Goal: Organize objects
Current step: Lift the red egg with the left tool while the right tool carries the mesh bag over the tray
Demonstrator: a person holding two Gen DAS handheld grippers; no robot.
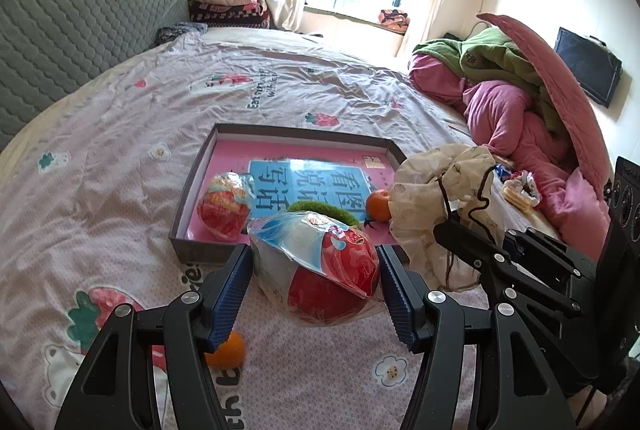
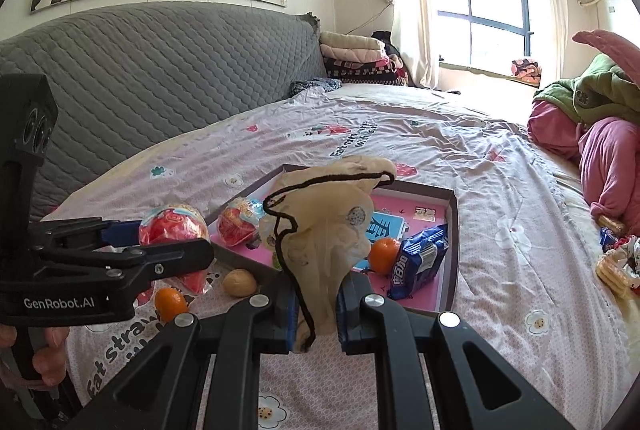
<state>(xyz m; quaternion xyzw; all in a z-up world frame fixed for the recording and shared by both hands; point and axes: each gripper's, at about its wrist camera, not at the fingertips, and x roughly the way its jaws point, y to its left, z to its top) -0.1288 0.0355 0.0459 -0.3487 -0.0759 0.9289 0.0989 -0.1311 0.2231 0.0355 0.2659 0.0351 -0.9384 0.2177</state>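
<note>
My left gripper (image 1: 316,292) is shut on a red ball-shaped snack in clear wrap (image 1: 320,262), held just above the bed in front of the shallow grey box (image 1: 192,186). The right gripper (image 2: 318,314) is shut on the bottom of a beige drawstring bag (image 2: 332,222), which stands up over the box's near rim (image 2: 450,250). Inside the box lie a second red snack (image 1: 224,210), an orange (image 2: 383,255), a blue biscuit pack (image 2: 420,262) and a green item (image 1: 324,210) on a blue printed sheet (image 1: 304,182).
A loose orange (image 2: 170,304) and a walnut (image 2: 239,283) lie on the bedsheet left of the box. More wrapped snacks (image 2: 616,266) sit at the right edge, beside a heap of pink and green bedding (image 1: 512,90). The grey padded headboard (image 2: 160,78) runs along the left.
</note>
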